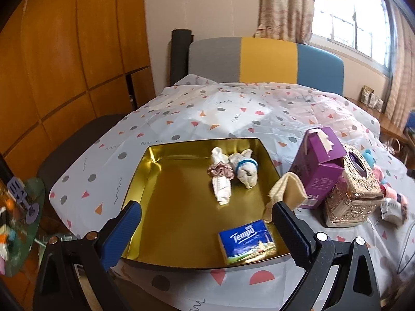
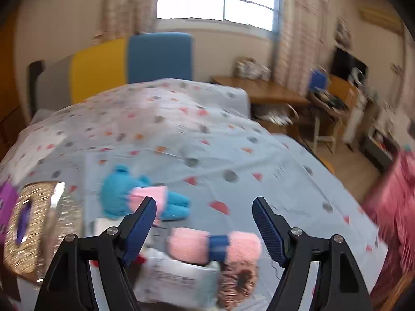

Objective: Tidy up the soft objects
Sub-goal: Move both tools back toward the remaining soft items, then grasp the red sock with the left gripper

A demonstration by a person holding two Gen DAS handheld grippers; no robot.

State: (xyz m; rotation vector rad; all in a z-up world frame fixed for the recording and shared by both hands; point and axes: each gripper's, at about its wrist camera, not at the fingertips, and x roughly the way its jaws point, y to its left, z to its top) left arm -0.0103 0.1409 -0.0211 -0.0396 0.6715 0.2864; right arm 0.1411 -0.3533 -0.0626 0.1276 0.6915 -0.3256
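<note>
Pink roll [image 2: 214, 245] between right gripper [image 2: 205, 229] wide-apart jaws, unheld. Risk: snagging scrunchie [image 2: 237, 283] at 5 o'clock. Left gripper [image 1: 206, 229] apart, empty, over tin [image 1: 145, 181].

The left gripper [image 1: 206, 216], a black two-finger frame with ribbed blue pads, is seen in its own wrist view with the jaws spread wide and nothing gripped between them; it is pitched downward and forward. The right gripper [image 2: 204, 212], of the same black frame and ribbed blue pads, is likewise held with the jaws well apart and nothing pressed by either pad, and it is tilted downward. The right wrist view is smeared by blur.
</note>
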